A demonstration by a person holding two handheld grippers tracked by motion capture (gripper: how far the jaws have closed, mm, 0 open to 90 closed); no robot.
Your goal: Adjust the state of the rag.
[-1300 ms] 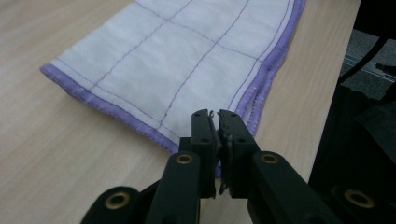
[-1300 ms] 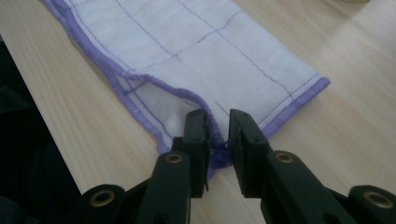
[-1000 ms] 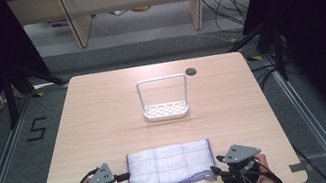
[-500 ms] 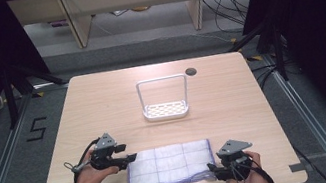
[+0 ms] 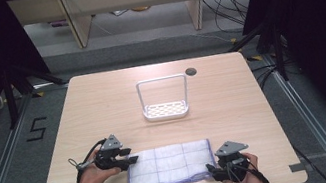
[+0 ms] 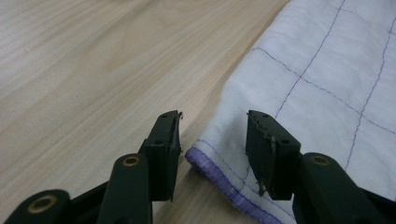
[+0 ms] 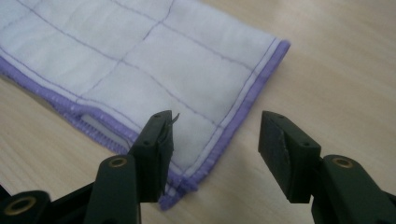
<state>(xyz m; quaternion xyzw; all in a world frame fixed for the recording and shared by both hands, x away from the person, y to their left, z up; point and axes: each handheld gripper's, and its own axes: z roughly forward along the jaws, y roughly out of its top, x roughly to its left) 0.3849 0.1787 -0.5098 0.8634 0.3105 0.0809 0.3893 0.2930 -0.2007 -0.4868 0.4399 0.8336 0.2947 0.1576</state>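
**Both claws line up on the corners of a folded cloth**

A white cloth (image 5: 170,165) with purple stitching and a purple hem lies folded flat on the worktop (image 5: 103,107), between the two hands at the person's edge. The left claw (image 5: 130,159) sits at the cloth's far left corner; in the left gripper view that corner (image 6: 219,154) lies between its jaws, which have just been closing but are not yet pressing on the fabric, so they stand spread around it. One jaw rests over bare wood just beside the hem, the other over the cloth itself, which reads as a line-up for pinching the corner from the side.

The right claw (image 5: 214,170) is at the near right corner. In the right gripper view its jaws stand spread, and have just been opening; the left jaw hovers over the cloth (image 7: 154,70), while the hemmed corner (image 7: 187,179) lies just inside the gap and bare worktop fills the rest. Nothing is pinched here either.

Taking diagonally opposite corners would probably let the person lift or fold the cloth without it bunching. Beyond both claws, well apart from the cloth, a small white rack (image 5: 164,99) stands upright.
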